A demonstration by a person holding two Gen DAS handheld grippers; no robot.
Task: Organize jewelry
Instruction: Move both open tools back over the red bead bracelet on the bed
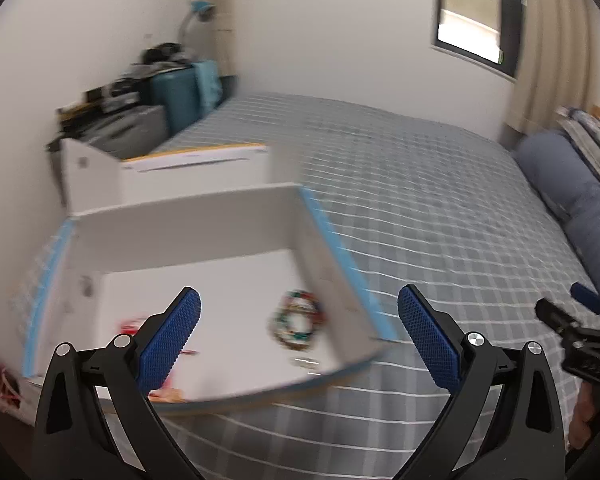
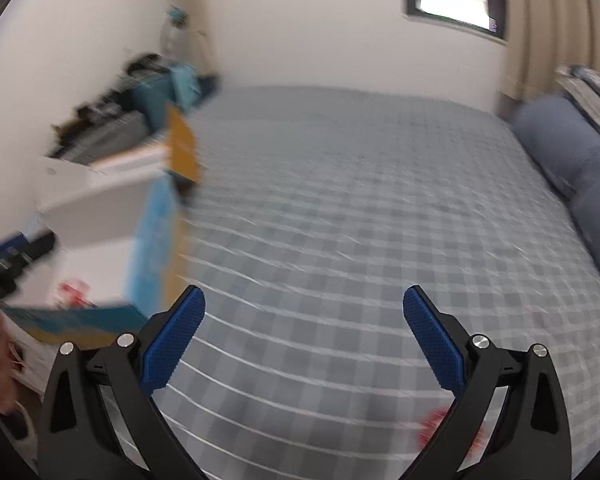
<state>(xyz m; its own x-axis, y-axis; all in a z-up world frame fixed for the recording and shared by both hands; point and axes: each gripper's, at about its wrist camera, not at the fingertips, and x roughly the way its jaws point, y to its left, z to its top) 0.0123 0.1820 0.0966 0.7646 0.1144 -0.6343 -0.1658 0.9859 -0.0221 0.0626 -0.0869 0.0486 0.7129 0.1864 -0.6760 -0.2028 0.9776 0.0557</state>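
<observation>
Left gripper [image 1: 299, 328]: fingers spread wide, nothing between the blue pads [image 1: 172, 344], poised over the near right corner of the open white box [image 1: 188, 224]. Right gripper [image 2: 304, 330]: fingers likewise spread wide, nothing held, above bare checked bedspread [image 2: 360, 208].

Edges and open room:
- Broad unobstructed bedspread across centre and right of both views.
- Box occupying lower left of the left wrist view; blue-edged right wall [image 1: 332, 264] slanting toward lower centre, ending just beside the right finger.
- Second white box with orange trim [image 1: 188, 160] directly behind the first, toward upper left.
- Blue-grey bolster [image 1: 572, 200] along the right edge of the bed; curtain [image 1: 556, 40] and window [image 1: 476, 8] at upper right.
- Cluttered corner at upper left: teal suitcase [image 1: 176, 96], dark stacked items, lamp.

Hidden or unclear:
- Both views motion-blurred, the right wrist view more heavily.
- Red and white item [image 1: 130, 326] in the box partly behind the left finger; identity not discernible.
- Red blur [image 2: 434, 426] on the bedspread at lower right of the right wrist view, partly behind the right finger; identity not discernible.
- Other gripper cut off at the frame edge in each view.

Containers and contents:
- Beaded bracelet [image 1: 298, 322], multicoloured ring shape, flat on the white box floor near the right wall, lower centre of the left wrist view.
- Contents of the rear box not visible.
</observation>
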